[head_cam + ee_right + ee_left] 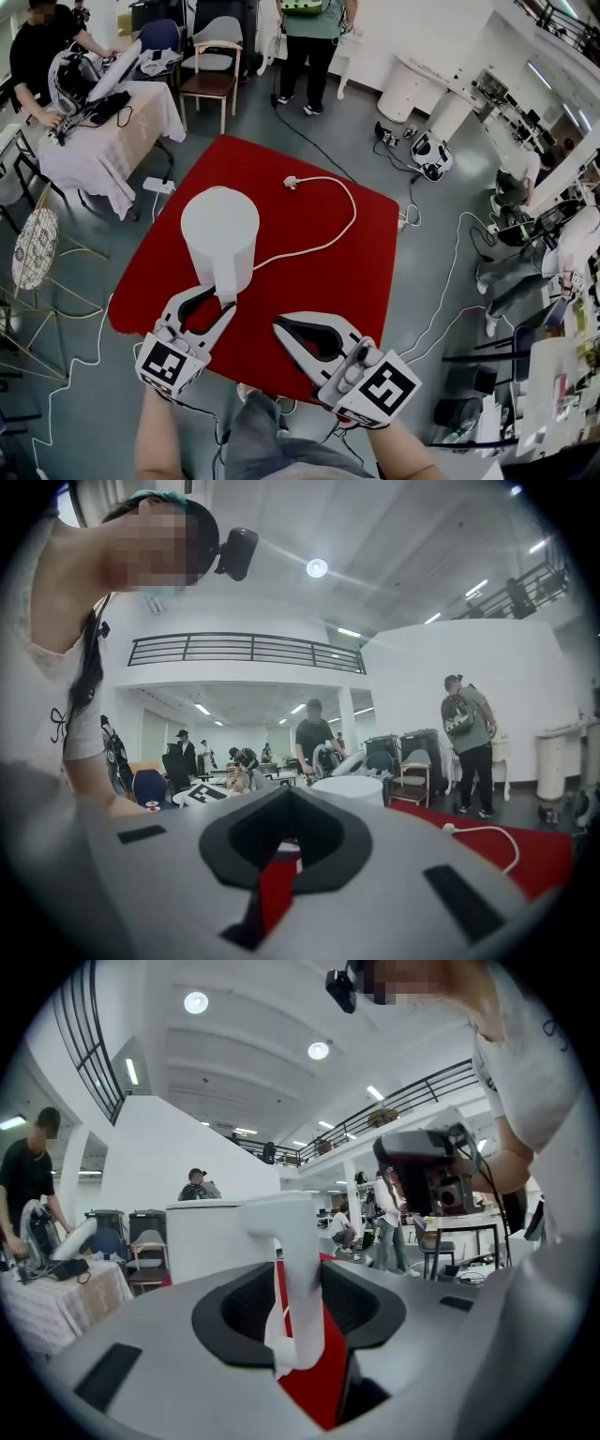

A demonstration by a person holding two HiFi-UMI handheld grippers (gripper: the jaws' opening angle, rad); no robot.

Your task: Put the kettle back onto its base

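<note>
Your left gripper (221, 296) stands open around the handle (300, 1269) of the kettle (219, 230), apparently seated on its hidden base mid-table; with your right gripper (278, 324) shut and empty, back out without nudging it.

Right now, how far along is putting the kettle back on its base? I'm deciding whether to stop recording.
Done, it seems: the kettle stands upright on the red table, its cord running out from under it; the base itself is hidden. In hand: nothing is gripped; the left gripper has its jaws apart either side of the handle. Left: draw that gripper clear. The right gripper is empty.
</note>
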